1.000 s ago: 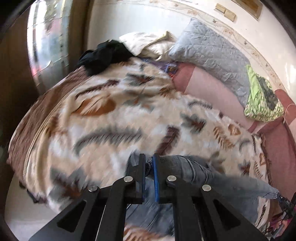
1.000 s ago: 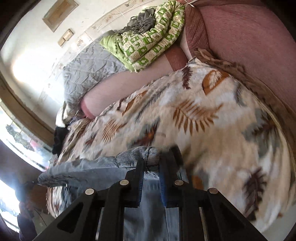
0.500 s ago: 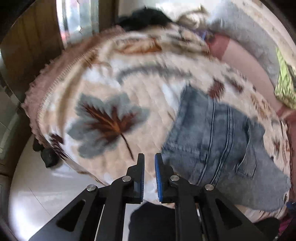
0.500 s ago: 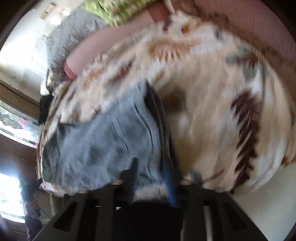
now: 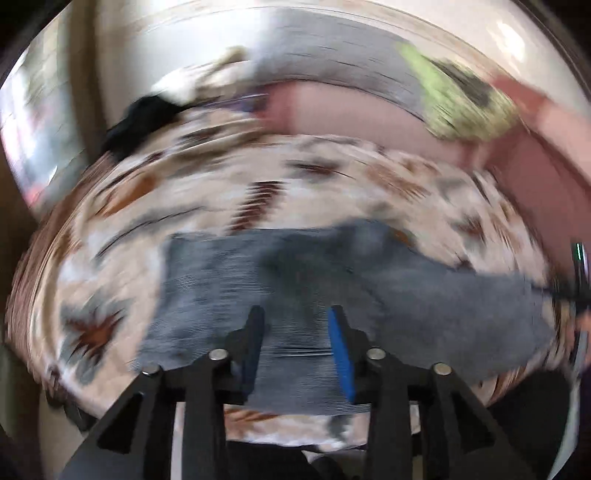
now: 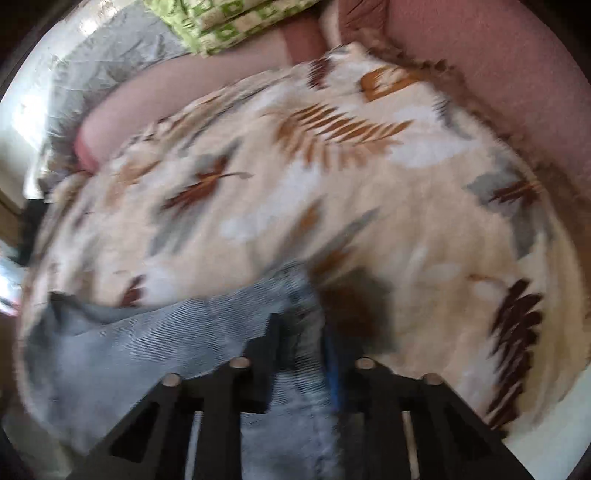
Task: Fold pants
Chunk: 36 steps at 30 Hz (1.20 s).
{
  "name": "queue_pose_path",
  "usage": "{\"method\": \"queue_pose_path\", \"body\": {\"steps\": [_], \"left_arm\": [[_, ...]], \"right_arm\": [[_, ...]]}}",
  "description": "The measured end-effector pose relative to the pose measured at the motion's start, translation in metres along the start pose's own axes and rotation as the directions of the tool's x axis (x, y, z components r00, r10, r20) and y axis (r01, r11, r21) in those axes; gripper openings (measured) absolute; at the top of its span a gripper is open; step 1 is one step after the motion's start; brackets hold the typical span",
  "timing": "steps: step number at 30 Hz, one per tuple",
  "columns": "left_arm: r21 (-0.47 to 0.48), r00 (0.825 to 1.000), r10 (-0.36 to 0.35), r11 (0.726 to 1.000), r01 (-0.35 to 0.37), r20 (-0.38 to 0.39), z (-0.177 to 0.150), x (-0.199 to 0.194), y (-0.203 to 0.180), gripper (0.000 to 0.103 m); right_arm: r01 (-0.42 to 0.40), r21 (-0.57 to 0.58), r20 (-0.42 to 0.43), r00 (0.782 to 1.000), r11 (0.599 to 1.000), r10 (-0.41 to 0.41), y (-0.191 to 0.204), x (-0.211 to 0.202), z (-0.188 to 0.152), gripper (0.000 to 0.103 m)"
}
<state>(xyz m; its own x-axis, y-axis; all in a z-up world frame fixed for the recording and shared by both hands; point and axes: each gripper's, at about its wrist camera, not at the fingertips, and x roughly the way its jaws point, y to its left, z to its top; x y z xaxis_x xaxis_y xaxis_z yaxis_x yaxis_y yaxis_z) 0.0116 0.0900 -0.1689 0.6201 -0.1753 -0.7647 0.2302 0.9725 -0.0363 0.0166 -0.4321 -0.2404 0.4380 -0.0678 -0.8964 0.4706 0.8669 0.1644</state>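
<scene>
The bed's cream leaf-patterned blanket (image 5: pixel 207 206) carries the grey-blue denim pants (image 5: pixel 295 280), lying folded across the lower middle of both blurred views. The left gripper (image 5: pixel 295 347), pinched on denim a second ago, now gapes wide above them, holding nothing. The right gripper (image 6: pixel 301 354) has also parted, denim showing between its fingers. This fold looks laid and released.

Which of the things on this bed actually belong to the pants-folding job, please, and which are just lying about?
Part of the job:
- jeans
- left gripper, open above them
- right gripper, open over the denim

Lying about:
- leaf-print blanket under the jeans
- grey quilted pillow
- green patterned cloth
- black garment
</scene>
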Motion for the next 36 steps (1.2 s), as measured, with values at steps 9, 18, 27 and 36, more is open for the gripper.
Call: {"method": "queue_pose_path", "body": {"steps": [9, 18, 27, 36], "left_arm": [[0.239, 0.992, -0.026, 0.969, 0.055, -0.122, -0.029, 0.075, -0.1, 0.039], [0.19, 0.982, 0.002, 0.981, 0.035, -0.191, -0.043, 0.094, -0.102, 0.048], [0.041, 0.976, -0.094, 0.994, 0.104, -0.197, -0.035, 0.094, -0.076, 0.048], [0.033, 0.993, -0.009, 0.999, 0.013, -0.116, -0.022, 0.064, -0.052, 0.055]], "right_arm": [[-0.101, 0.078, 0.065, 0.993, 0.992, 0.096, -0.033, -0.052, -0.018, 0.018], [-0.201, -0.074, -0.196, 0.963, 0.977, 0.184, 0.019, -0.021, -0.063, 0.019], [-0.172, -0.044, -0.266, 0.951, 0.984, 0.155, -0.001, -0.024, -0.101, 0.016], [-0.233, -0.032, -0.135, 0.965, 0.972, 0.227, 0.029, -0.049, -0.057, 0.043]]}}
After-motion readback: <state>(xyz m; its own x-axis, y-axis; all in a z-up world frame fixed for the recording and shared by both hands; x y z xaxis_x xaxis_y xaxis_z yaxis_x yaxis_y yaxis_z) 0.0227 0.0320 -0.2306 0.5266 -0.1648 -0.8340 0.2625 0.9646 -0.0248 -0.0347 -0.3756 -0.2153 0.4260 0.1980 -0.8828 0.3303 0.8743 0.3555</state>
